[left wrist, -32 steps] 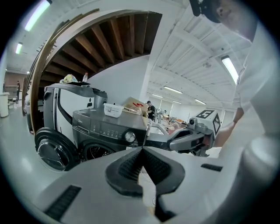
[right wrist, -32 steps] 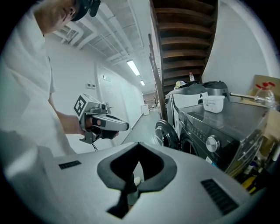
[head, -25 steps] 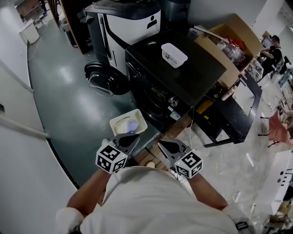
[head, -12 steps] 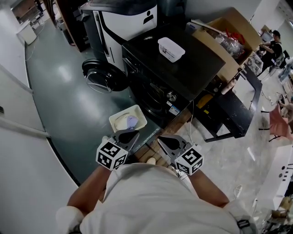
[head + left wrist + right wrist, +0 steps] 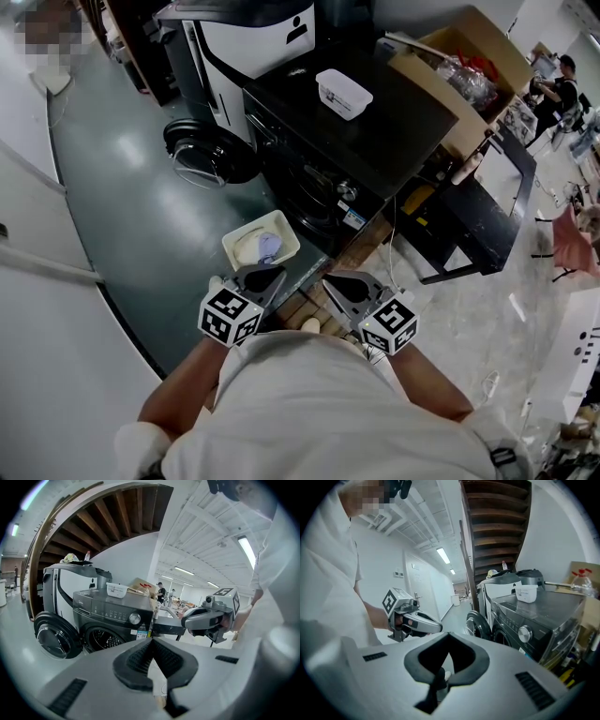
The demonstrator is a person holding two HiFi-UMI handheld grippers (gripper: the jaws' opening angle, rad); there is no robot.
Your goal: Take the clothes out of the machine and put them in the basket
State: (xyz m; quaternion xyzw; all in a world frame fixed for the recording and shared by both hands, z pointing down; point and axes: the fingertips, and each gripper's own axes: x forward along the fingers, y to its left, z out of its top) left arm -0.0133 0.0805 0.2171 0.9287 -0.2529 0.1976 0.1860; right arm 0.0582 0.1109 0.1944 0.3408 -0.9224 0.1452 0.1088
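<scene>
Since only my head view has drifted this past second, work hasn't begun: washing machine point(image 5: 347, 159) with door point(image 5: 202, 155) swung open, drum contents unseen; floor basket point(image 5: 228, 246) holds a lilac cloth point(image 5: 269, 246); left claw point(image 5: 270, 275) and right claw point(image 5: 330, 279) closed, empty.

White lidded tub point(image 5: 344, 93) — open cardboard box point(image 5: 487, 42) near it, clear bags inside.
</scene>
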